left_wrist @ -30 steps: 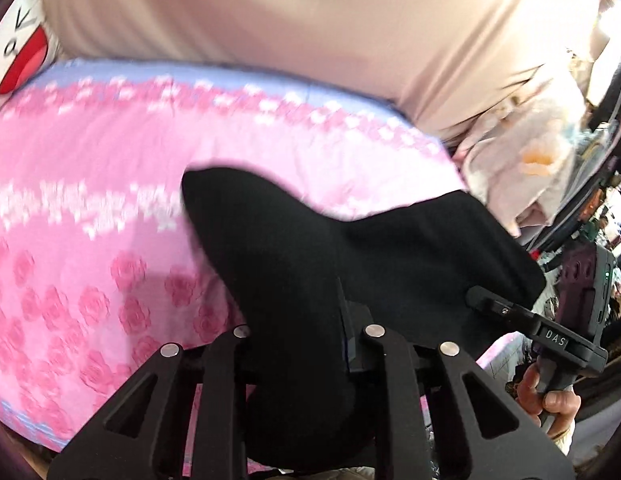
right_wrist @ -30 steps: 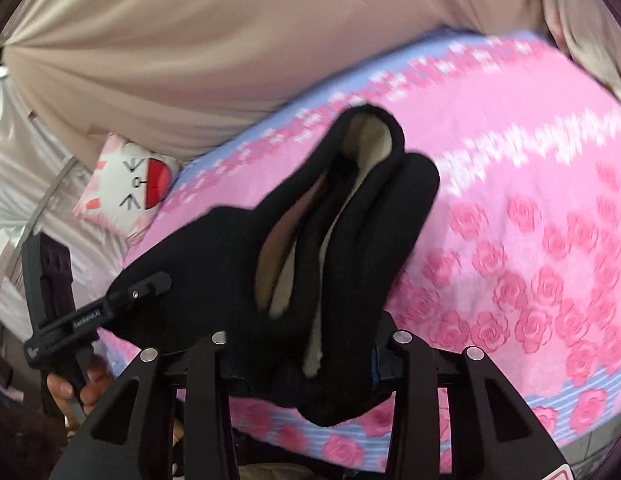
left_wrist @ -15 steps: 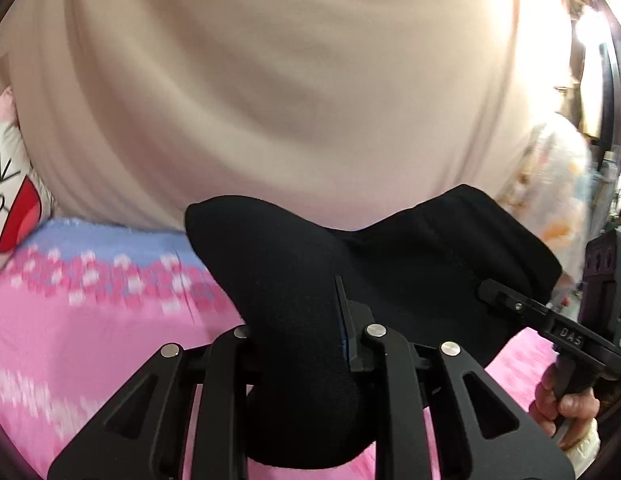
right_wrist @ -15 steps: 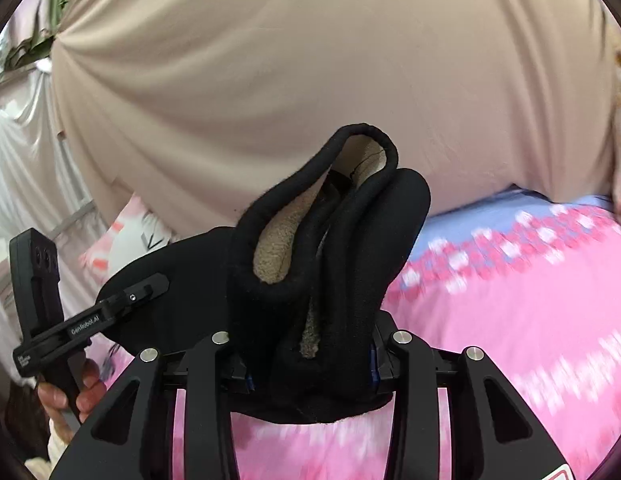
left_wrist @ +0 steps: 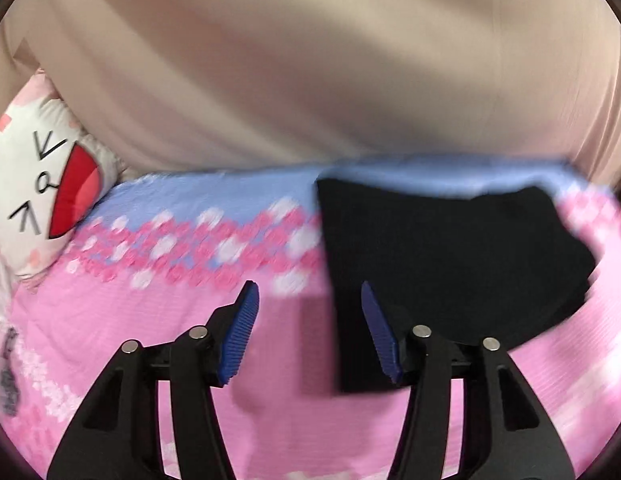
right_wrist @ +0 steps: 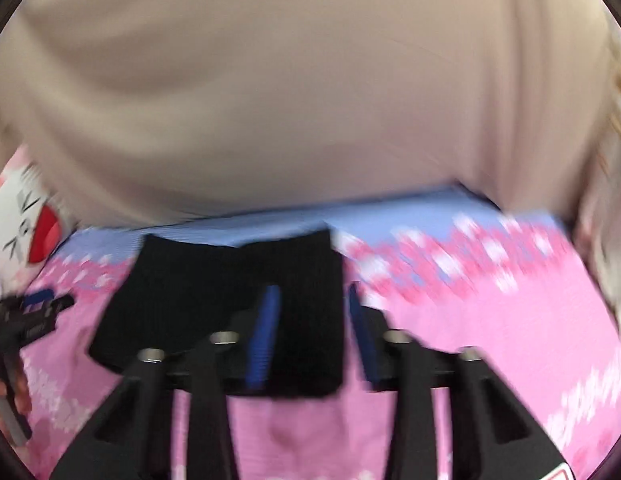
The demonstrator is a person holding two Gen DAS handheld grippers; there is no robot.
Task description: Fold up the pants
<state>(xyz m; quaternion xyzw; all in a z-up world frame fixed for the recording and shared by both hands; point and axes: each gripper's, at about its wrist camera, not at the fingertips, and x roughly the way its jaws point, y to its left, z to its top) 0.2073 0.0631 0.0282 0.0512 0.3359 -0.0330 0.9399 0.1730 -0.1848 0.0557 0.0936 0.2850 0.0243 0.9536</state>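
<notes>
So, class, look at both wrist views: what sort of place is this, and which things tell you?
Most likely a bedroom: a pink rose-patterned bedsheet, a cartoon-face pillow, and folded black pants lying on the bed.

Both views were smeared by motion blur. In the left wrist view the near right edge of the black pants [left_wrist: 450, 248] dissolved into the pink bedsheet [left_wrist: 110, 320], and the right finger hid part of the near hem. The cartoon pillow [left_wrist: 42, 188] was cut off by the left edge. In the right wrist view the left gripper [right_wrist: 34, 312] was clipped at the frame edge, its jaws unreadable, and the sheet's flower pattern was streaked.
</notes>
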